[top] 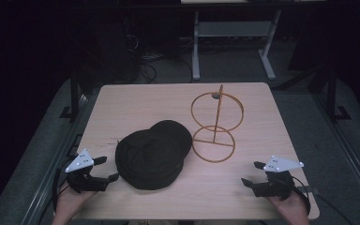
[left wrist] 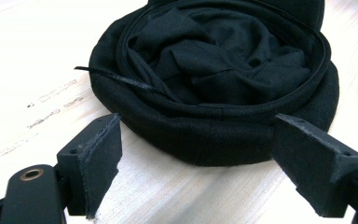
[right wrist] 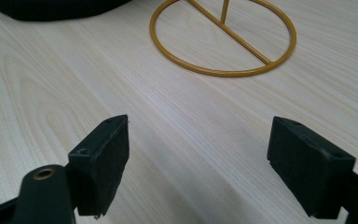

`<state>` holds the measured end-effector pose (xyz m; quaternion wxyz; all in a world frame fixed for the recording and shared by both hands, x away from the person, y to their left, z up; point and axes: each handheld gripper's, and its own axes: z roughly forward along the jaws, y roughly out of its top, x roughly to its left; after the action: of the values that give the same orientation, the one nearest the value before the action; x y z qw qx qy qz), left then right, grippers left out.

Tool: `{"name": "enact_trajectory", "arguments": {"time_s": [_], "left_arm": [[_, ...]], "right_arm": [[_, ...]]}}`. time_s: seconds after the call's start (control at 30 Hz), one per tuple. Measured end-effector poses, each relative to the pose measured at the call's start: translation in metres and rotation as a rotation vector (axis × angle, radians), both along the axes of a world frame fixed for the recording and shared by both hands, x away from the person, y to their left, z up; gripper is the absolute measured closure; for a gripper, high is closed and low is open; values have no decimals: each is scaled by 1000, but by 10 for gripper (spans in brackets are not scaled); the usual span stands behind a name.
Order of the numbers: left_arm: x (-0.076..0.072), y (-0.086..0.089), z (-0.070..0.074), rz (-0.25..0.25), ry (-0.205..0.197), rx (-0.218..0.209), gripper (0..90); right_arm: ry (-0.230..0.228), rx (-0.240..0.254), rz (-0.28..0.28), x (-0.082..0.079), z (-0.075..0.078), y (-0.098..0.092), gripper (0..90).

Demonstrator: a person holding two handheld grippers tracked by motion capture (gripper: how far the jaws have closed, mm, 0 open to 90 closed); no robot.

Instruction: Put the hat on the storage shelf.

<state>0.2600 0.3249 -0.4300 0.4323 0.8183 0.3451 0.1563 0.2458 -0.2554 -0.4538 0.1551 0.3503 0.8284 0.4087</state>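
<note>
Plainly, the desk (top: 136, 101) carries two black hats (top: 150, 157) at centre frame, just left of the wire stand (top: 214, 126). Left claw (top: 104, 168) and right claw (top: 251, 173) gape empty; pinching soft lining could drag both hats together.

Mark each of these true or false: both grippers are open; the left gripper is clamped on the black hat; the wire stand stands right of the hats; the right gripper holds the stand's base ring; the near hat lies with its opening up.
1. Both grippers are open. True: the left gripper and the right gripper have their jaws wide apart with nothing between the pads.
2. The left gripper is clamped on the black hat. False: the hat lies just ahead of its jaws, untouched.
3. The wire stand stands right of the hats. True in the high view.
4. The right gripper holds the stand's base ring. False: the ring lies on the table ahead of it.
5. The near hat lies opening up. True: its lining shows.
</note>
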Motion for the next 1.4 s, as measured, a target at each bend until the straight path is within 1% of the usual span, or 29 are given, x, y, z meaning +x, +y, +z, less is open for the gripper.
{"name": "enact_trajectory", "arguments": {"time_s": [0.07, 0.13, 0.2, 0.27, 0.3, 0.37, 0.4, 0.5, 0.6, 0.67, 0.73, 0.83, 0.87, 0.93, 1.03, 1.23, 1.3, 1.4], "left_arm": [[1, 1, 0, 4, -2, -1, 161], [1, 2, 0, 9, 1, -5, 161], [1, 4, -2, 9, 6, -6, 161], [0, 5, -2, 7, 8, -5, 161], [-1, 5, -2, 5, 4, -7, 161], [-3, 6, 0, 8, -3, -10, 161], [-3, 6, 0, 13, -3, -20, 161], [-5, 7, 1, 11, -3, -21, 161], [-6, 7, 3, 15, -3, -37, 161], [-6, 8, 5, 14, -1, -32, 161], [-8, 8, 6, 21, -7, -46, 161], [-8, 8, 7, 19, -14, -41, 161], [-8, 7, 7, 16, -11, -35, 161], [-7, 7, 6, 11, -12, -31, 161], [-5, 6, 5, 8, -6, -37, 161], [-4, 6, 6, -1, -11, -39, 161], [-4, 7, 7, 4, -9, -49, 161], [-4, 8, 7, 4, -12, -50, 161]], "right_arm": [[-7, 1, 3, 1, -1, -1, 202], [-4, 1, 1, 1, -1, -1, 202], [2, 12, 4, 2, 0, -1, 202], [-8, 13, 11, 4, 2, 0, 201], [-5, 18, 16, 5, 2, 2, 198], [-6, 13, 26, 6, 4, 5, 197], [-8, 10, 33, 6, 5, 7, 197], [-23, 13, 54, 5, 9, 12, 193], [-22, 18, 79, 4, 13, 18, 185], [-36, 22, 103, 2, 18, 23, 185], [-42, 15, 133, 1, 23, 30, 185], [-49, 16, 173, 0, 30, 40, 195], [-48, 14, 188, 0, 32, 44, 197], [-47, 3, 213, 2, 37, 52, 199], [-43, -2, 248, 6, 43, 64, 208], [-29, -36, 341, 16, 51, 99, 221], [-38, -56, 378, 19, 53, 111, 223], [-26, -66, 420, 24, 57, 128, 226]]}}
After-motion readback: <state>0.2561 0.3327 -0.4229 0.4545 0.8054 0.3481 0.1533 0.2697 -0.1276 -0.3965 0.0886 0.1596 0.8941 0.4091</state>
